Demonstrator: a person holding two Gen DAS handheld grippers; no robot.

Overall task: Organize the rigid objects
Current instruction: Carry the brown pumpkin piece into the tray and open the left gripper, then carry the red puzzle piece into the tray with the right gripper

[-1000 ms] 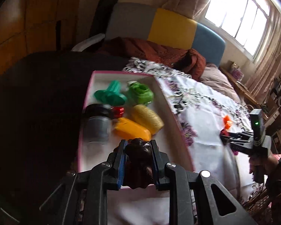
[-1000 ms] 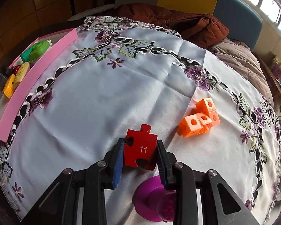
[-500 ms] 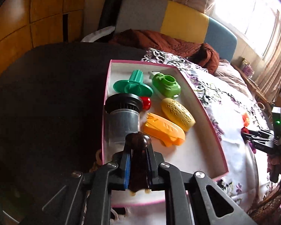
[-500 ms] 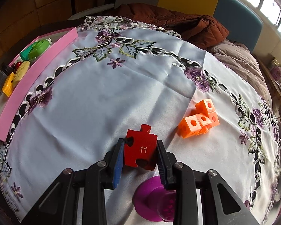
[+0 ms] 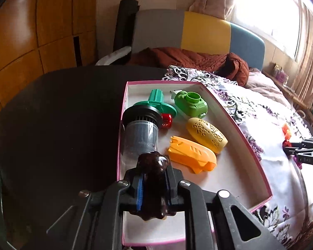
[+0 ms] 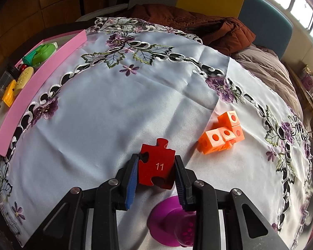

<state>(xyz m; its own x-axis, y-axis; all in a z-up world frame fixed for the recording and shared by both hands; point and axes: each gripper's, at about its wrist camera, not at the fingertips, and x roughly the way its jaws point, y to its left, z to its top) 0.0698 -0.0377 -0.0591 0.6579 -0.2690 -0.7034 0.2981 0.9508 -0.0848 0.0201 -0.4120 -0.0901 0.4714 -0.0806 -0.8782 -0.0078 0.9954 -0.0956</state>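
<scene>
1. Left gripper point(image 5: 154, 184) has swung in & dropped lower over the pink box point(image 5: 258, 167) vs a sec ago; box now fills the view; right side hasn't budged.
2. Left tongs clamped narrow on the dark brown figurine point(image 5: 153, 167); it hangs over the box's near-left corner, just behind the grey filter cup point(image 5: 140, 135).
3. Right gripper point(image 6: 156, 177) pinches the red puzzle piece point(image 6: 157, 164), no. 11, on the tablecloth point(image 6: 106, 104); orange cubes point(image 6: 222, 135) near, purple disc point(image 6: 169, 220) under the jaws.
4. Step, I'd say: set figurine down in box; do it well by lowering into the bare floor near the front, clear of the orange case point(image 5: 192, 154) & filter; release only once it rests, else it may topple.
</scene>
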